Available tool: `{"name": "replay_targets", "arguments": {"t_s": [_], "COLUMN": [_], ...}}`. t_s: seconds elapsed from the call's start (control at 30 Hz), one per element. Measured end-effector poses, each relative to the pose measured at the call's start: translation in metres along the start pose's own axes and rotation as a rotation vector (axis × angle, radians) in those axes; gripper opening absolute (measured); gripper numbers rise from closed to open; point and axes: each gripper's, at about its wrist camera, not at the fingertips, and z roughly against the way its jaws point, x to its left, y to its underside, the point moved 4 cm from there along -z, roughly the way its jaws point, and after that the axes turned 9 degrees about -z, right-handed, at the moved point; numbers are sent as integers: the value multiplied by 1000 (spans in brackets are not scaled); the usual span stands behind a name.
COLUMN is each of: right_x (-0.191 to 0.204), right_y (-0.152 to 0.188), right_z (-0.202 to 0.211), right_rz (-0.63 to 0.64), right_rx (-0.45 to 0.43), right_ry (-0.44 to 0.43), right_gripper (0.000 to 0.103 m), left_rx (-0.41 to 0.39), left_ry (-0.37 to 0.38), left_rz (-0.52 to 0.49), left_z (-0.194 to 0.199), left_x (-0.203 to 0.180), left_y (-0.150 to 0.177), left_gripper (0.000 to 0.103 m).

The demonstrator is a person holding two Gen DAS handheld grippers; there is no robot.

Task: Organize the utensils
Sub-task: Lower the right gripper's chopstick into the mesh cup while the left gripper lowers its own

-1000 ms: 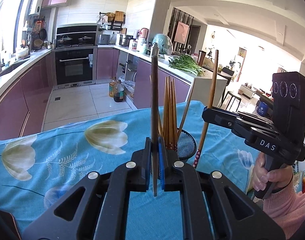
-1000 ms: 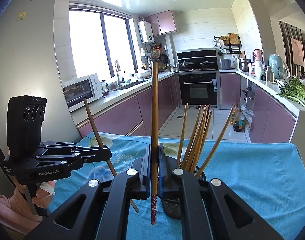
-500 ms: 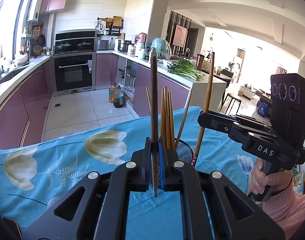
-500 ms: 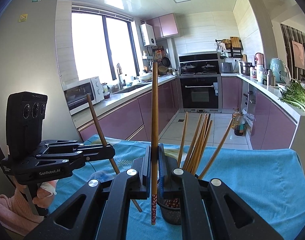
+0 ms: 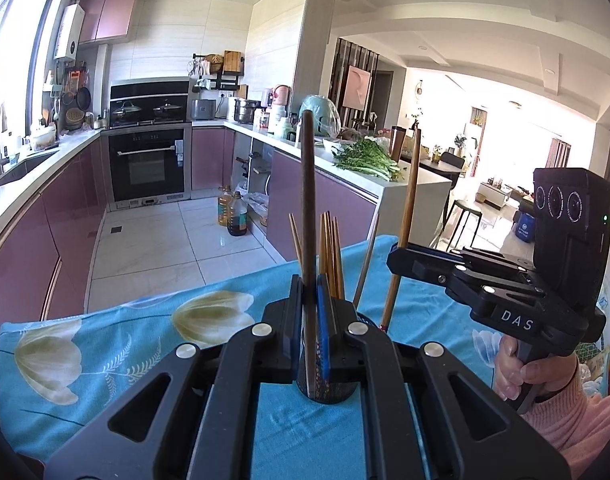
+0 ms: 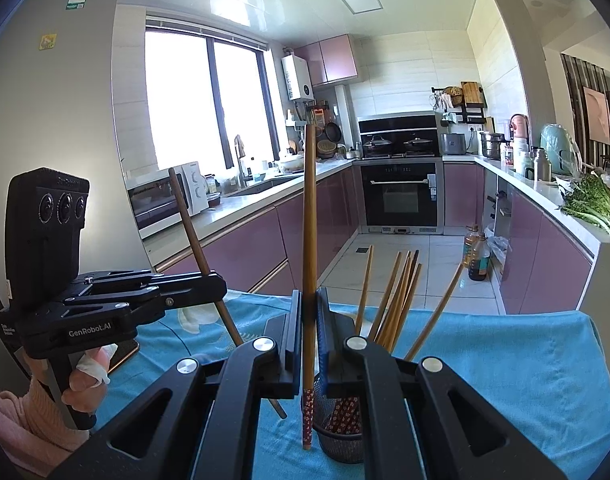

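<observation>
**Two chopsticks held upright over the mesh holder**

The left gripper (image 5: 309,304) is pinched tight on a dark brown chopstick (image 5: 308,200), which stands nearly upright between the blue pads, its lower end reaching down in front of the black mesh holder (image 5: 329,390). The right gripper (image 6: 309,320) is likewise clamped on a lighter wooden chopstick (image 6: 309,216) with a red patterned tip, held vertical just beside the same holder (image 6: 341,444), the tip hanging close to the cloth.

Each gripper shows in the other's camera: a hand (image 5: 517,372) in a pink sleeve grips the right one's handle, and a hand (image 6: 85,380) with a bandaged finger grips the left one's.

The holder stands on a table covered with a blue cloth (image 6: 525,360) printed with pale flowers, and a bunch of chopsticks (image 6: 397,300) already leans fanned out inside it.

Beyond the table runs a kitchen with purple cabinets (image 6: 245,248), a built-in oven (image 6: 401,192), a microwave (image 6: 165,200), and leafy greens (image 5: 365,158) on the counter.
</observation>
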Motion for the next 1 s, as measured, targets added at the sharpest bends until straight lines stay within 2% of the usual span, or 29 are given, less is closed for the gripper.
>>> {"name": "replay_targets", "arguments": {"t_s": [0.53,1.0], "right_x": [0,-2], "right_y": [-11,-7], "right_z": [-10,-18], "right_rz": [-10,-27], "right_rx": [-28,-17], "right_ry": [12,41], "right_gripper": [6,6], "left_rx": [-88,-65], "left_ry": [2,49], "left_rz": [-45,-43], "left_z": [21,0], "left_x": [-21,-37], "left_y": [-32,-33], "left_gripper": [8,8]}}
